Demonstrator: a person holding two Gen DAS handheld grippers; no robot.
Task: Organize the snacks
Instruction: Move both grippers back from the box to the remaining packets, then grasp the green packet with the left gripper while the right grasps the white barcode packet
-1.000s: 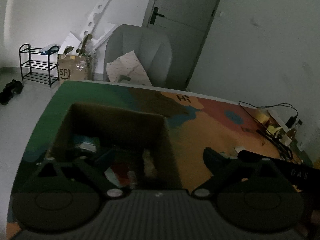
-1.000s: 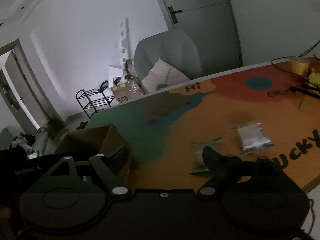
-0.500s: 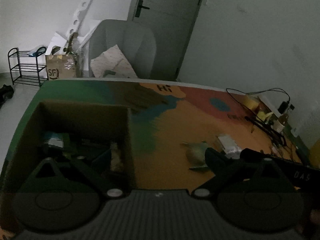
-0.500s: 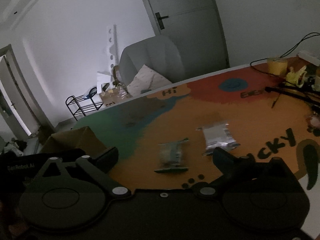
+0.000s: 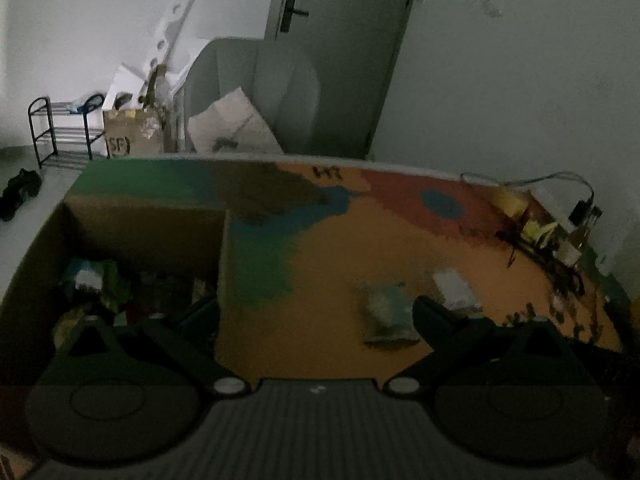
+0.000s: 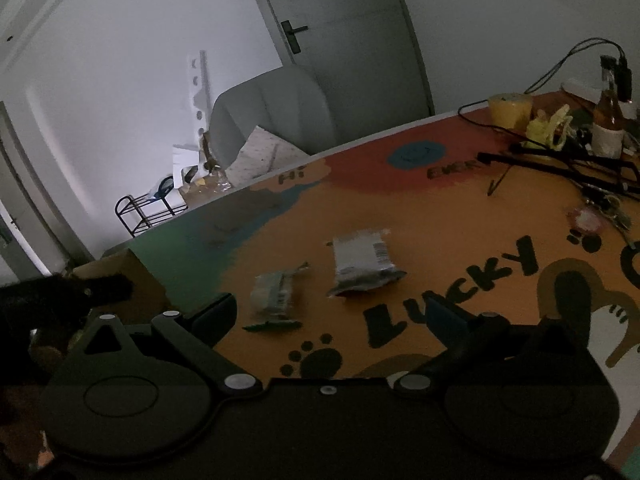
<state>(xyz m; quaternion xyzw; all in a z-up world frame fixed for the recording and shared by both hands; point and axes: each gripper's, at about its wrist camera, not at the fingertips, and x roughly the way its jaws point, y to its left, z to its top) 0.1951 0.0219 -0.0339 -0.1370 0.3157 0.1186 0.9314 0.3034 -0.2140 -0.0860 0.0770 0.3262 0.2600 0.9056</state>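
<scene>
Snacks still out on the table: two packets, lying side by side and close but not touching. Right gripper has its jaws spread wide and holds nothing; both packets sit just ahead of the gap between the fingers, the greenish packet nearer the left finger and the silver packet a bit further out toward the middle.

Left gripper is also wide open and empty. Its left finger hangs over the inside of the cardboard box, its right finger is over the mat, and the box's side wall runs up between the two. Same two packets show here near the right fingertip, the greenish one just inside it and the silver one right behind the tip.

Only the left wrist view looks down into the box, where a jumble of snacks is piled, too dark to count. Only the right wrist view shows the LUCKY lettering and paw prints on the mat, plus the clutter off to the far right: one yellow cup, one bottle and some cables.
</scene>
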